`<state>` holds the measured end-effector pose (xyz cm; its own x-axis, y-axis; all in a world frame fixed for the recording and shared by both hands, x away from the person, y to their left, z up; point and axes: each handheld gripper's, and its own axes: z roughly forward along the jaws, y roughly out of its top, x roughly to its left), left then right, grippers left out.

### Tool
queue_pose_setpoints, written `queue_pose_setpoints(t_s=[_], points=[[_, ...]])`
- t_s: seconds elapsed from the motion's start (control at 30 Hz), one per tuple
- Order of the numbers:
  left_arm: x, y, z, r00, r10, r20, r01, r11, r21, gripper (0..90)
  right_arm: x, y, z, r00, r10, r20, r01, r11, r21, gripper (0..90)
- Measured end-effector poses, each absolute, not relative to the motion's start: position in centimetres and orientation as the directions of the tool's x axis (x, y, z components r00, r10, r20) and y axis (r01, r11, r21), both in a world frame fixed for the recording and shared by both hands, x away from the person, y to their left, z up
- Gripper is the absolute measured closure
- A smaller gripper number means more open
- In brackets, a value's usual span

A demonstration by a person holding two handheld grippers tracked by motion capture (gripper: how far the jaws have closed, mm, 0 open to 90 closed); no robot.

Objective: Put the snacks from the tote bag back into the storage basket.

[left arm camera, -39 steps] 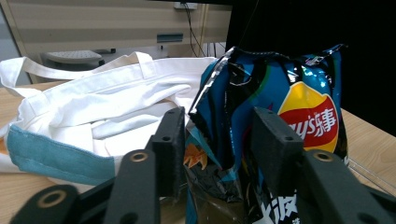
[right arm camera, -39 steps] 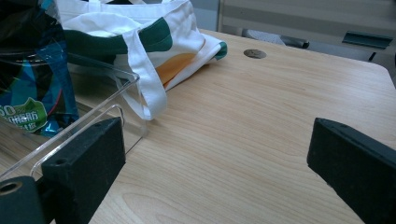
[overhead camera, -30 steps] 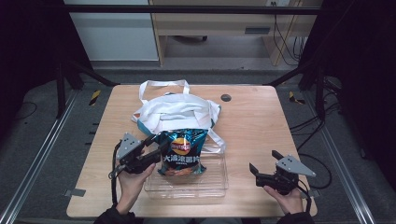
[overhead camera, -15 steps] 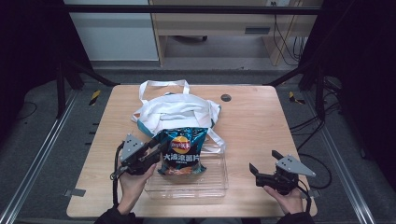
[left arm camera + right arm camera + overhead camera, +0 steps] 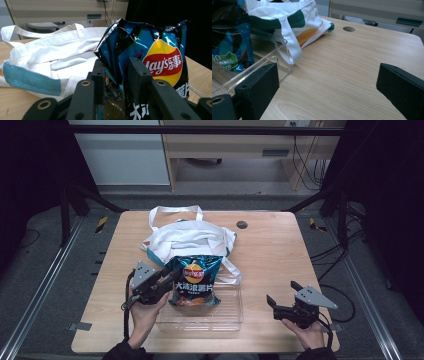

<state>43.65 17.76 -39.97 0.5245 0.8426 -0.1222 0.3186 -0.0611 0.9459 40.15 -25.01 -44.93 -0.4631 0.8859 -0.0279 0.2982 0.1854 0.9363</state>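
We see a crinkled blue chip bag [image 5: 194,281] with a red-and-yellow logo standing in the clear tray [image 5: 227,316]. Our left tongs [image 5: 113,75] have just closed on its edge; our right tongs [image 5: 327,82] hang open over the desk [image 5: 280,250].

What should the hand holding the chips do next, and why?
Probably lift the chip bag up out of the clear tray. The left gripper has just closed on the bag's edge, the bag stands in the tray, and the tote lies right behind.
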Motion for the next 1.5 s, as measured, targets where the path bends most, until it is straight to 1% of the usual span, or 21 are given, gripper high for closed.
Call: queue_pose_setpoints(t_s=[0.33, 0.43, 0.93, 1.07, 1.23, 1.5], points=[[43.4, 18.0, -40.1, 0.559, 0.823, -0.106, 0.309, -0.087, 0.947, 48.9, 40.1, -25.0, -44.9, -0.462, 0.887, -0.024, 0.299, 0.181, 0.937, 4.8], [43.2, 18.0, -40.1, 0.567, 0.817, -0.103, 0.309, -0.095, 0.946, 45.2, 40.1, -25.0, -44.9, -0.463, 0.886, -0.022, 0.3, 0.179, 0.937, 4.8], [42.3, 18.4, -39.9, 0.596, 0.798, -0.086, 0.301, -0.123, 0.946, 40.8, 40.0, -25.1, -44.8, -0.461, 0.887, -0.022, 0.297, 0.177, 0.938, 4.8], [41.9, 18.8, -39.8, 0.618, 0.78, -0.096, 0.308, -0.128, 0.943, 37.9, 40.0, -25.1, -44.8, -0.459, 0.888, -0.021, 0.298, 0.176, 0.938, 4.8], [41.1, 19.6, -39.9, 0.635, 0.769, -0.068, 0.293, -0.158, 0.943, 35.0, 40.0, -25.3, -44.8, -0.458, 0.889, -0.021, 0.295, 0.174, 0.939, 4.8], [40.4, 20.8, -40.3, 0.626, 0.776, -0.072, 0.306, -0.16, 0.939, 34.3, 39.7, -25.4, -44.7, -0.449, 0.893, -0.011, 0.296, 0.161, 0.942, 4.8]])
